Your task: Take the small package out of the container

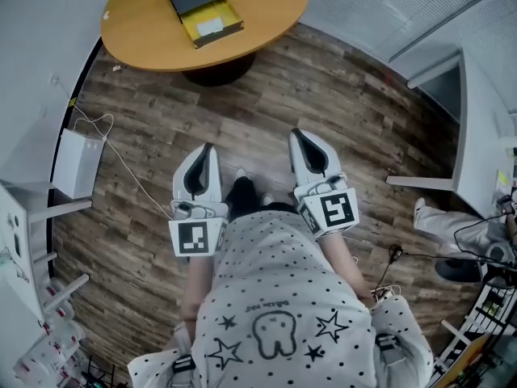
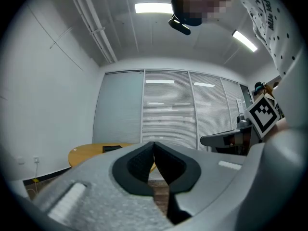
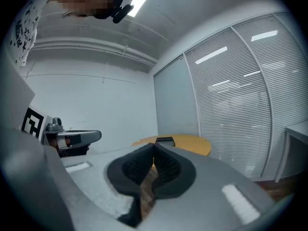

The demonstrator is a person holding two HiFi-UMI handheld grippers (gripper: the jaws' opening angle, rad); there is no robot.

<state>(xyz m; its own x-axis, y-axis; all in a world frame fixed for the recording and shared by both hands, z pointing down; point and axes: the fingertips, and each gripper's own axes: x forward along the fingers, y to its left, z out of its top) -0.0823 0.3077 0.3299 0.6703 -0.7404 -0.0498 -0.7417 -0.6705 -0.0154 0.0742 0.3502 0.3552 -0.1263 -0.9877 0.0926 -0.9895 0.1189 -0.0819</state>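
Jaws of left gripper (image 1: 208, 147) (image 2: 154, 144) pressed together, nothing clamped. Jaws of right gripper (image 1: 296, 134) (image 3: 154, 145) likewise shut tip to tip, nothing held. Both grippers held side by side, close to person's torso, over floor (image 1: 339, 87). Container (image 1: 202, 8) seen open on table (image 1: 141, 35), well ahead of both tips. Package (image 1: 210, 27), small and white, laid in container's yellow tray, well apart from both grippers.

I see a round tan wooden table (image 1: 266, 6) well ahead of my left gripper (image 1: 208, 149) and right gripper (image 1: 295, 134). On it lies an open black box container (image 1: 202, 8) with a yellow tray, straight ahead of the left gripper.
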